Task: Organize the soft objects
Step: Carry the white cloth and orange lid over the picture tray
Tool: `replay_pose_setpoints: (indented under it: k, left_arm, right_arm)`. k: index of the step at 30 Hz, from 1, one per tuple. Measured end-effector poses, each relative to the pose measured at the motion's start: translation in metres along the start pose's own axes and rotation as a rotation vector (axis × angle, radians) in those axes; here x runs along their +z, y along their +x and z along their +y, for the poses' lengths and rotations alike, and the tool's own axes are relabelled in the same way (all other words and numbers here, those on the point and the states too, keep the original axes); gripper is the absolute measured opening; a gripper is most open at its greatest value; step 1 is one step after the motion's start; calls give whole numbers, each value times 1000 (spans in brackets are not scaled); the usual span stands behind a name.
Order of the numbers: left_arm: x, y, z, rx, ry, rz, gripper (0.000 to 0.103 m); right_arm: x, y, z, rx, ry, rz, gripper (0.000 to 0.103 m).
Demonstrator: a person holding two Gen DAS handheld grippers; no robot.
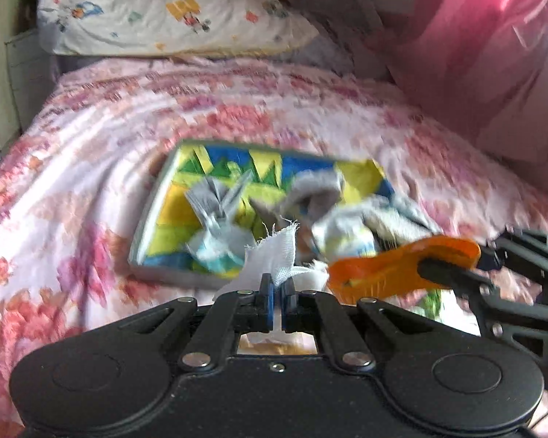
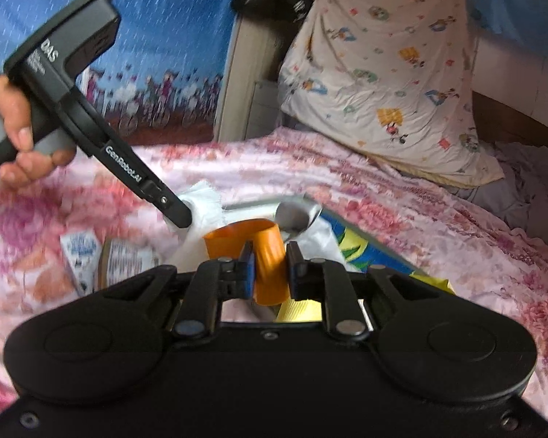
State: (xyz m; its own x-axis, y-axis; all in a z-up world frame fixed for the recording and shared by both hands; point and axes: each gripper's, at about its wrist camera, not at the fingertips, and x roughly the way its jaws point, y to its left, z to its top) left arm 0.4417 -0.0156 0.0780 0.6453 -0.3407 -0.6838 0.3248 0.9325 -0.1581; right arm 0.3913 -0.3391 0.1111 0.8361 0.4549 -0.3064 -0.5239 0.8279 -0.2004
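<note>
My left gripper (image 1: 277, 284) is shut on a frayed white cloth (image 1: 277, 252) and holds it just above the near edge of a colourful flat box (image 1: 171, 211) on the bed. Grey and white soft pieces (image 1: 325, 197) lie piled on that box. My right gripper (image 2: 270, 255) is shut on an orange plastic clip (image 2: 263, 252); the clip also shows in the left wrist view (image 1: 402, 262) at the right, next to the cloth. In the right wrist view the left gripper (image 2: 179, 215) reaches in from the left with the white cloth (image 2: 204, 197).
A floral pink bedspread (image 1: 91, 168) covers the bed. A cartoon-print pillow (image 1: 157, 11) lies at the head. A pink curtain (image 1: 486, 54) hangs on the right. Two small packets (image 2: 91, 252) lie on the bed left of the box. A metal spoon (image 2: 292, 215) sits behind the clip.
</note>
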Motion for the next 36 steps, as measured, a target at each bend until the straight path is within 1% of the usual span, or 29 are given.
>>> replay_pose_setpoints:
  k: [4, 6, 8, 12, 16, 20, 24, 29, 32, 36]
  left_arm:
    - [19, 3, 1, 55, -19, -72, 2]
    - [28, 7, 5, 77, -46, -111, 2]
    - [36, 13, 10, 92, -77, -145, 2]
    - [48, 27, 20, 121, -138, -207, 2]
    - [55, 43, 27, 124, -185, -244, 2]
    - [53, 63, 30, 141, -203, -237, 2]
    - [43, 83, 34, 130, -226, -208, 2]
    - [28, 103, 36, 118, -233, -165, 2]
    - [20, 112, 36, 111, -234, -139, 2]
    - [13, 120, 31, 114, -212, -109, 3]
  right_arm:
    - [1, 5, -13, -6, 68, -46, 10]
    - [1, 9, -20, -11, 95, -52, 10]
    - [4, 17, -29, -18, 117, -46, 10]
    - [19, 38, -49, -28, 170, -28, 10]
    - [32, 61, -58, -74, 182, -8, 10]
    - [35, 83, -66, -111, 222, 30, 11]
    - [27, 105, -72, -147, 262, 107, 11]
    - [12, 120, -80, -155, 329, 189, 11]
    - [1, 124, -89, -133, 385, 219, 11]
    - [-9, 117, -86, -127, 401, 241, 11]
